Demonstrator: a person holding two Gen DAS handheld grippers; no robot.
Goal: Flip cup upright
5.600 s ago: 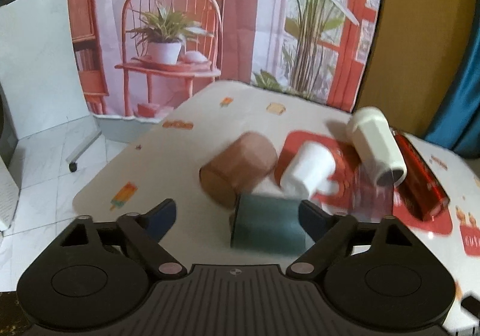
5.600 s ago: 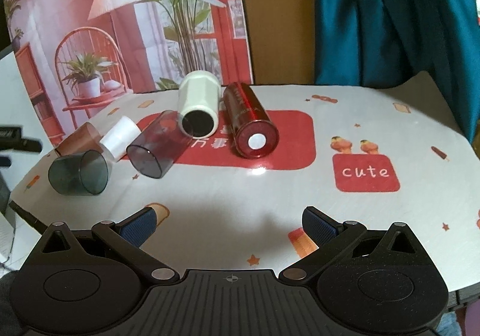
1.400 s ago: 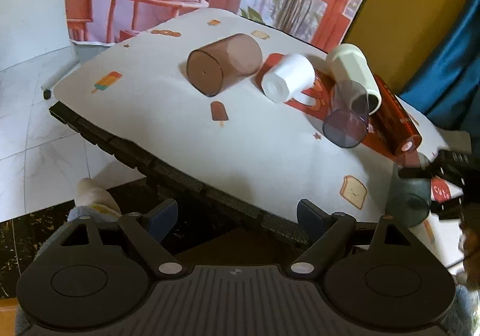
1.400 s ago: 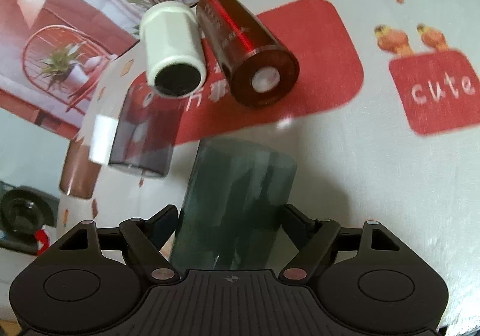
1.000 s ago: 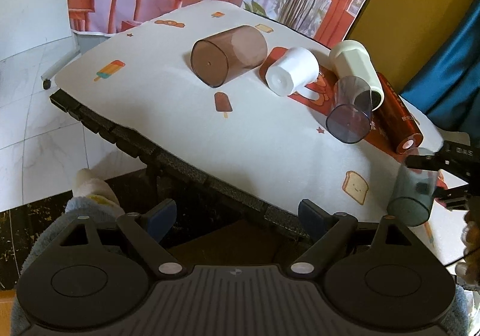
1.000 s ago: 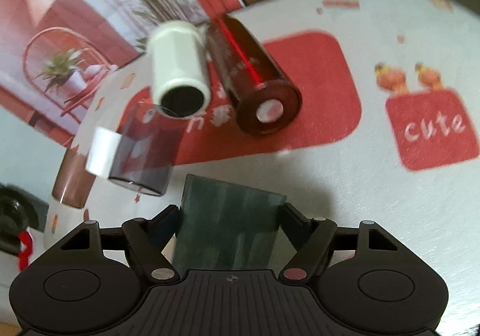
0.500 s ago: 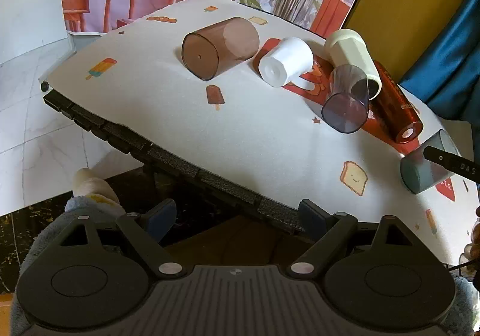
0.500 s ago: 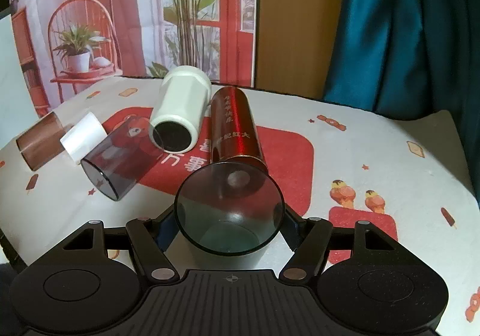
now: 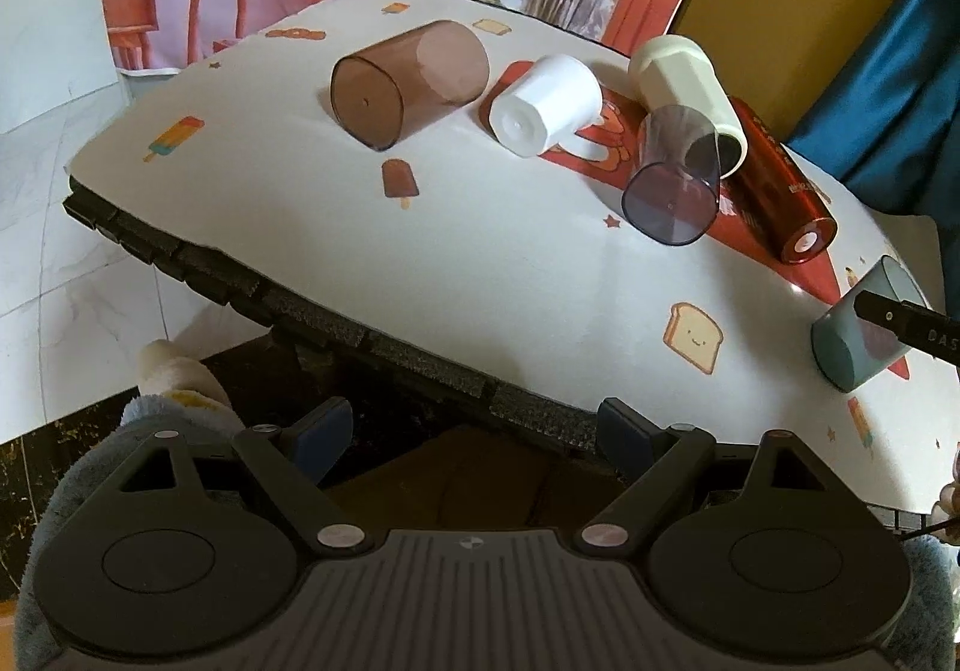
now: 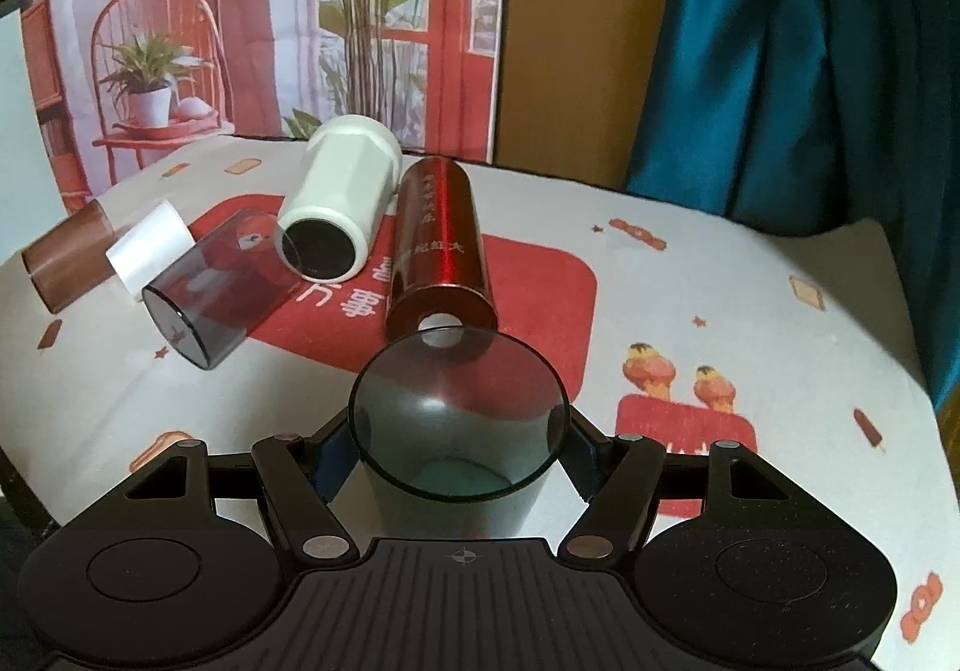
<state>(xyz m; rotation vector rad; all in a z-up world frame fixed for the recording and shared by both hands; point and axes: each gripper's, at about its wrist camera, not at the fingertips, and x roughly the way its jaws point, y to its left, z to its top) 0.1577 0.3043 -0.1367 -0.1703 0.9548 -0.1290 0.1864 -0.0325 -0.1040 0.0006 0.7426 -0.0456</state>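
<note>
My right gripper (image 10: 459,458) is shut on a grey-green translucent cup (image 10: 459,449), held upright with its open mouth up, base at the tablecloth. The same cup (image 9: 855,338) shows at the far right of the left wrist view, with a right gripper finger (image 9: 912,320) across it. My left gripper (image 9: 468,428) is open and empty, off the table's near edge. Still on their sides lie a brown cup (image 9: 408,74), a white mug (image 9: 543,104), a smoky purple cup (image 9: 675,182), a cream cup (image 9: 684,83) and a red metallic tumbler (image 9: 777,191).
The table (image 9: 510,263) has a patterned white cloth with red patches and a dark foam edge (image 9: 336,323). A printed backdrop (image 10: 258,11), a yellow wall and a teal curtain (image 10: 798,41) stand behind. Tiled floor (image 9: 72,263) lies to the left.
The right gripper took the grey-green cup, swung it from lying flat to upright and lowered it onto the table. The left gripper drew back off the table edge and stayed open.
</note>
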